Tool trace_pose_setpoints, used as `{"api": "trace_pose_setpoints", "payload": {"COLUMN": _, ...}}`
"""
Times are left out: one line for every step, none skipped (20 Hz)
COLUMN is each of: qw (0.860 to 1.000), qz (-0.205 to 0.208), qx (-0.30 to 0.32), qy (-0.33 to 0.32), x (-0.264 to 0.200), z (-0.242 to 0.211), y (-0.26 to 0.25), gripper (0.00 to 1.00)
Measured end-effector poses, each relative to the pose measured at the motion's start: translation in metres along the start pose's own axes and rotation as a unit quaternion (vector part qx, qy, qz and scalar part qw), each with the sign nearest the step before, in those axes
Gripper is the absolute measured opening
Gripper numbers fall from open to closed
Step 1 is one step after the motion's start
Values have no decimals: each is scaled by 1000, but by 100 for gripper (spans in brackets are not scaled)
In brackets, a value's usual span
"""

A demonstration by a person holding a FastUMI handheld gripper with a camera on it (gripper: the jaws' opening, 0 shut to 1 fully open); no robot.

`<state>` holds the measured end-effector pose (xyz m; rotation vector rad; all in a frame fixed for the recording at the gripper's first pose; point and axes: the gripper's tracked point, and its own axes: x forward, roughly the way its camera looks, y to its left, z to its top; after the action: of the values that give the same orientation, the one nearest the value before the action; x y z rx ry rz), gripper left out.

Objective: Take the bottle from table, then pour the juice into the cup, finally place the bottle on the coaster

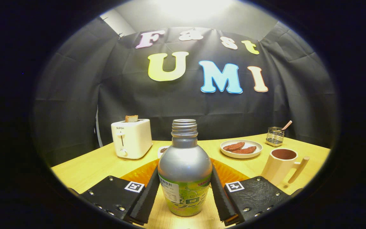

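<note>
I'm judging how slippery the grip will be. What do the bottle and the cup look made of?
The bottle, standing between the gripper fingers, which touch its sides, looks like matte silver metal with a threaded neck and a glossy printed label. The cup looks like matte cream ceramic or plastic, with a seemingly wooden handle.

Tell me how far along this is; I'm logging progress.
Early. The bottle stands on the table between the hand-held gripper fingers, which flank it; whether they press is unclear. Left: lifting, pouring into the cup, then setting it on the orange coaster.
</note>
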<state>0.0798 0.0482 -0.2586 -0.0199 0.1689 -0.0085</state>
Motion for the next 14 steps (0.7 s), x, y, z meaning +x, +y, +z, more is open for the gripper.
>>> {"api": "trace_pose_setpoints", "payload": {"qw": 1000, "qz": -10, "qx": 5, "qy": 0, "x": -2, "z": 6, "y": -6, "gripper": 78}}
{"api": "trace_pose_setpoints", "payload": {"qw": 1000, "qz": -19, "qx": 14, "qy": -2, "x": -4, "z": 14, "y": -14, "gripper": 78}}
{"api": "trace_pose_setpoints", "payload": {"qw": 999, "qz": -30, "qx": 25, "qy": -4, "x": -6, "z": 21, "y": -23, "gripper": 78}}
{"api": "trace_pose_setpoints", "payload": {"qw": 998, "qz": -40, "qx": 39, "qy": -7, "x": -7, "z": 28, "y": -31, "gripper": 78}}
{"api": "trace_pose_setpoints", "payload": {"qw": 997, "qz": -49, "qx": 54, "qy": -9, "x": -8, "z": 34, "y": -38, "gripper": 78}}
{"api": "trace_pose_setpoints", "payload": {"qw": 996, "qz": -57, "qx": 73, "qy": -10, "x": -7, "z": 40, "y": -46, "gripper": 78}}
{"api": "trace_pose_setpoints", "payload": {"qw": 994, "qz": -60, "qx": 92, "qy": -11, "x": -6, "z": 45, "y": -50, "gripper": 78}}
{"api": "trace_pose_setpoints", "payload": {"qw": 992, "qz": -61, "qx": 107, "qy": -12, "x": -5, "z": 50, "y": -53, "gripper": 78}}
{"api": "trace_pose_setpoints", "payload": {"qw": 991, "qz": -63, "qx": 117, "qy": -12, "x": -3, "z": 53, "y": -57, "gripper": 78}}
{"api": "trace_pose_setpoints", "payload": {"qw": 990, "qz": -65, "qx": 125, "qy": -12, "x": 0, "z": 56, "y": -59, "gripper": 78}}
{"api": "trace_pose_setpoints", "payload": {"qw": 989, "qz": -65, "qx": 132, "qy": -10, "x": 3, "z": 57, "y": -61, "gripper": 78}}
{"api": "trace_pose_setpoints", "payload": {"qw": 988, "qz": -65, "qx": 140, "qy": -7, "x": 6, "z": 59, "y": -62, "gripper": 78}}
{"api": "trace_pose_setpoints", "payload": {"qw": 987, "qz": -63, "qx": 151, "qy": -5, "x": 9, "z": 59, "y": -62, "gripper": 78}}
{"api": "trace_pose_setpoints", "payload": {"qw": 984, "qz": -59, "qx": 168, "qy": -4, "x": 13, "z": 60, "y": -61, "gripper": 78}}
